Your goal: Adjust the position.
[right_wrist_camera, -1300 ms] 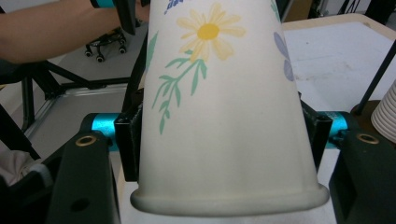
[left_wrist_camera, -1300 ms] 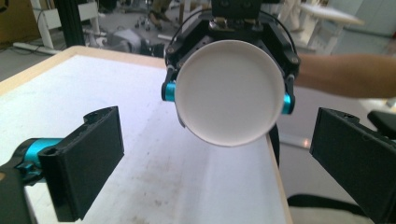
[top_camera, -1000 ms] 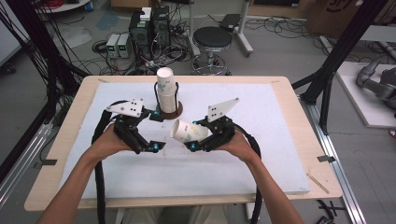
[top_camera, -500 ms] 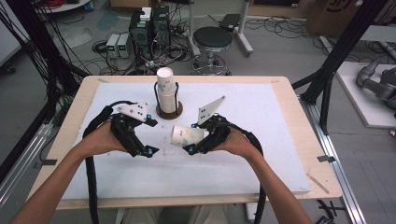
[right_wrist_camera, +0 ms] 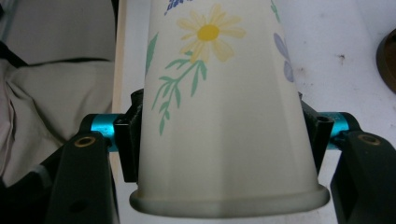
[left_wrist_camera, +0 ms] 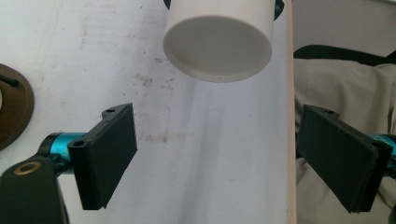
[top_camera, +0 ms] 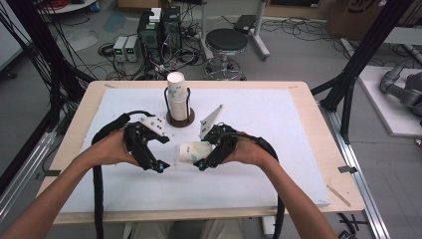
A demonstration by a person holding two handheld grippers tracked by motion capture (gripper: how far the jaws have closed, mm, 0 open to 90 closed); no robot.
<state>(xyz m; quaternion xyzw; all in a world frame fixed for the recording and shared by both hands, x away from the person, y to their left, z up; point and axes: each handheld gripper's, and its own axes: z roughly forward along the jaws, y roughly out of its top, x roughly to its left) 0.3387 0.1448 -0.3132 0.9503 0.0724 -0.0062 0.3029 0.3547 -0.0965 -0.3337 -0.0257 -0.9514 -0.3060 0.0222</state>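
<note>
Paper cup (top_camera: pixel 191 152) stays clamped in right tongs (top_camera: pixel 205 160); left tongs (top_camera: pixel 158 165) backed off, closing.

Even, soft overhead light on my white tabletop (top_camera: pixel 278 149), faint shadows only, no glare, high view slightly grainy and soft, my close views brighter, paper cup (right_wrist_camera: pixel 224 116) blurred near the lens, my black fingers (left_wrist_camera: pixel 109 154) fairly sharp
</note>
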